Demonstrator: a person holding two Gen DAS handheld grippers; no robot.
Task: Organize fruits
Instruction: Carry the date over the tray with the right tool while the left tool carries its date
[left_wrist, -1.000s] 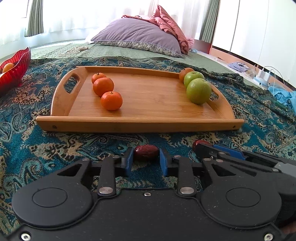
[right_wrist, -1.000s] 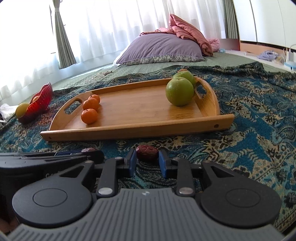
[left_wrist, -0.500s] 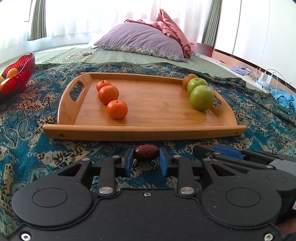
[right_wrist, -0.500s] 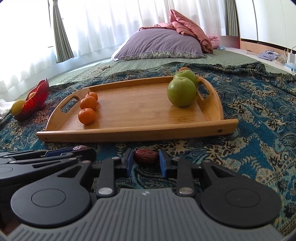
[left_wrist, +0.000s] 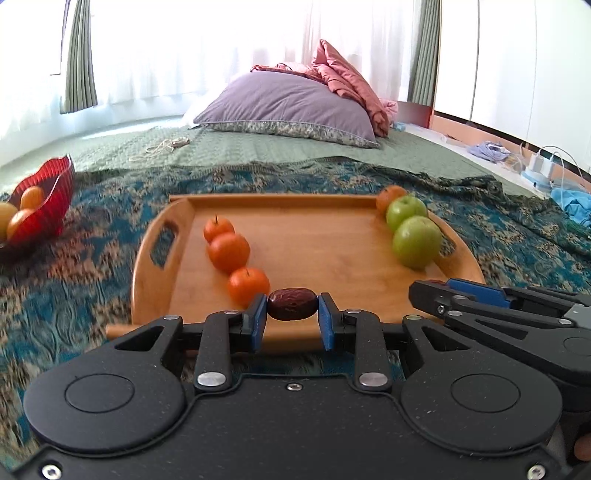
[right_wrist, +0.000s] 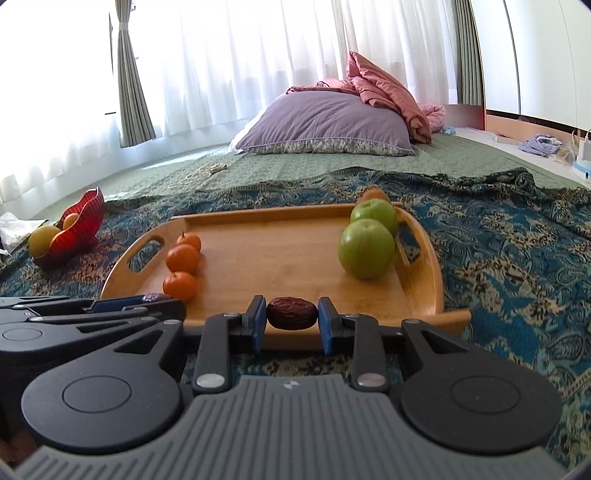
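Two dark red dates are held, one in each gripper. The left gripper (left_wrist: 292, 322) has its blue pads pressed against the ends of the first date (left_wrist: 292, 304), which sits crosswise between the fingertips, clear of the cloth and in front of the near rim of the wooden tray (left_wrist: 332, 254). The right gripper (right_wrist: 291, 324) clamps the second date (right_wrist: 291, 313) in the same way, crosswise between its blue pads, in front of the tray's near edge. The two tools are side by side and close together: in the left wrist view the right gripper's fingers reach in from the right, and in the right wrist view the left gripper's tip shows at the left with its date partly visible.

On the tray, three small oranges (left_wrist: 228, 252) stand in a row along the left side, near the cut-out handle. Two green apples (left_wrist: 416, 241) sit touching each other along the right side, and another orange fruit (left_wrist: 390, 195) is in the far right corner just behind them. The middle of the tray is bare wood.

The tray lies on a blue patterned blanket (left_wrist: 85, 280) spread over a green quilted bed cover. Off to the left on the blanket stands a red bowl (left_wrist: 51, 206) with orange and yellow fruit in it. Farther back lies a purple pillow (left_wrist: 288, 107) with a pink quilt bunched behind it, before white curtains.
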